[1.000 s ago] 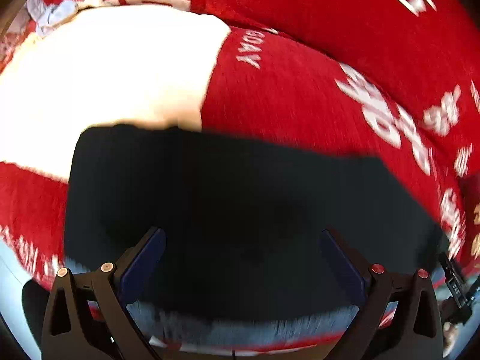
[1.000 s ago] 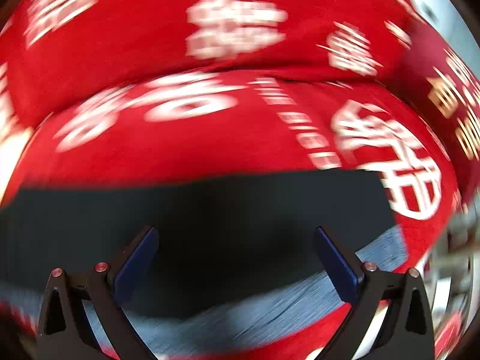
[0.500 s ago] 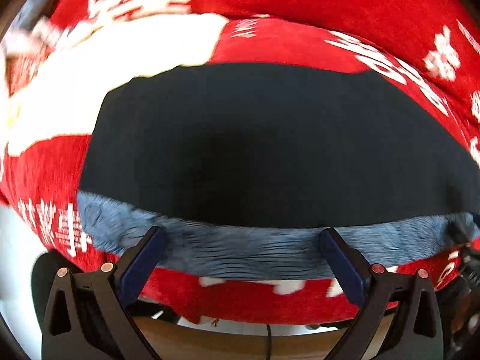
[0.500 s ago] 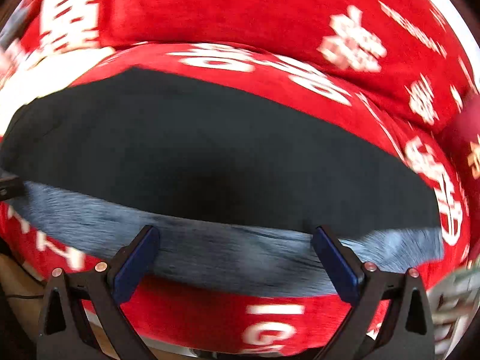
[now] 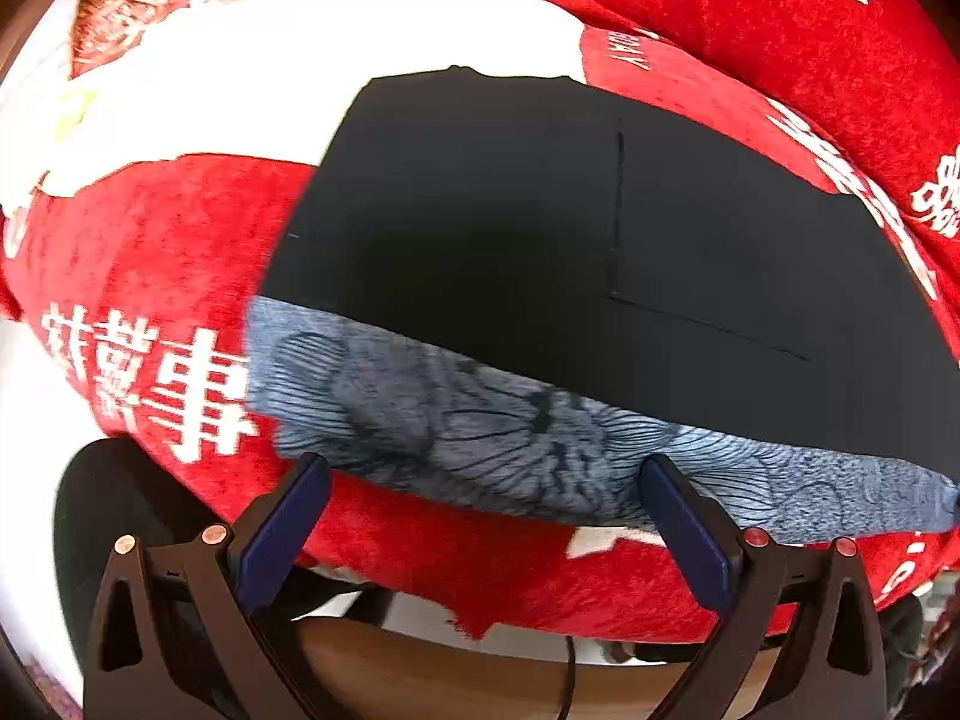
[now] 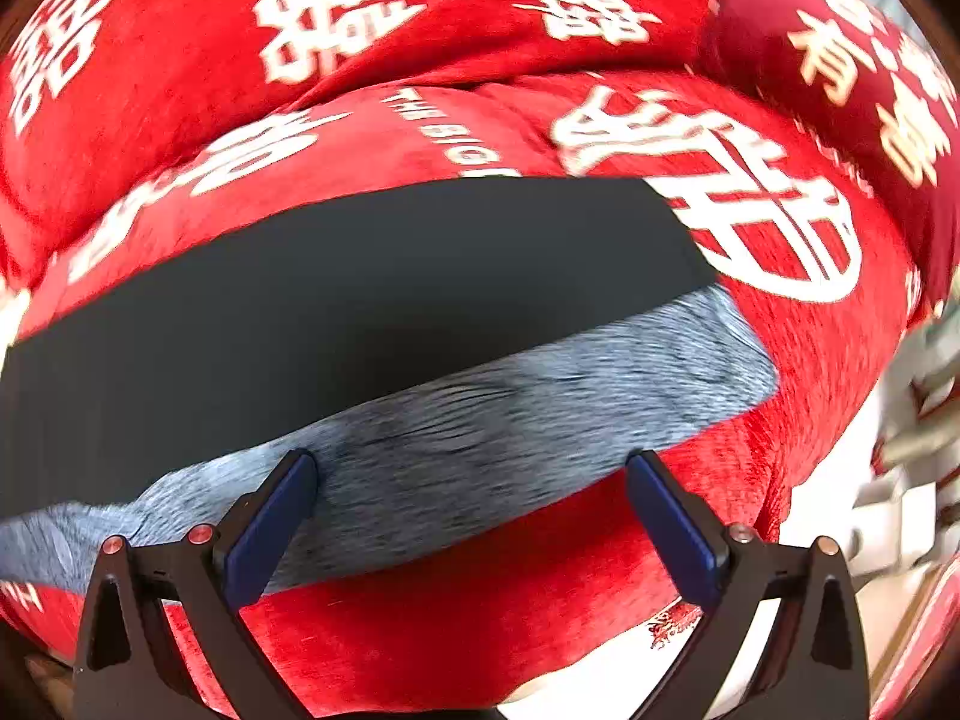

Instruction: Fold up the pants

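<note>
The black pants (image 5: 540, 228) lie folded flat on the red sofa seat, with a grey-blue patterned layer (image 5: 480, 432) showing along the near edge. They also show in the right wrist view (image 6: 336, 312), with the grey-blue strip (image 6: 510, 420) in front. My left gripper (image 5: 483, 480) is open and empty, just in front of the grey-blue edge at the pants' left part. My right gripper (image 6: 471, 474) is open and empty, its fingertips over the grey-blue strip at the right part.
The red sofa cover with white characters (image 6: 336, 6) fills the back and seat. A white patch of the cover (image 5: 252, 60) lies behind the pants on the left. The seat's front edge (image 5: 480, 594) drops to a wooden floor. Pale furniture (image 6: 918, 420) stands at the right.
Both grippers have pulled back toward the sofa's front edge; the pants, which filled the lower view, now lie farther ahead with the grey-blue strip fully visible. Both stay open.
</note>
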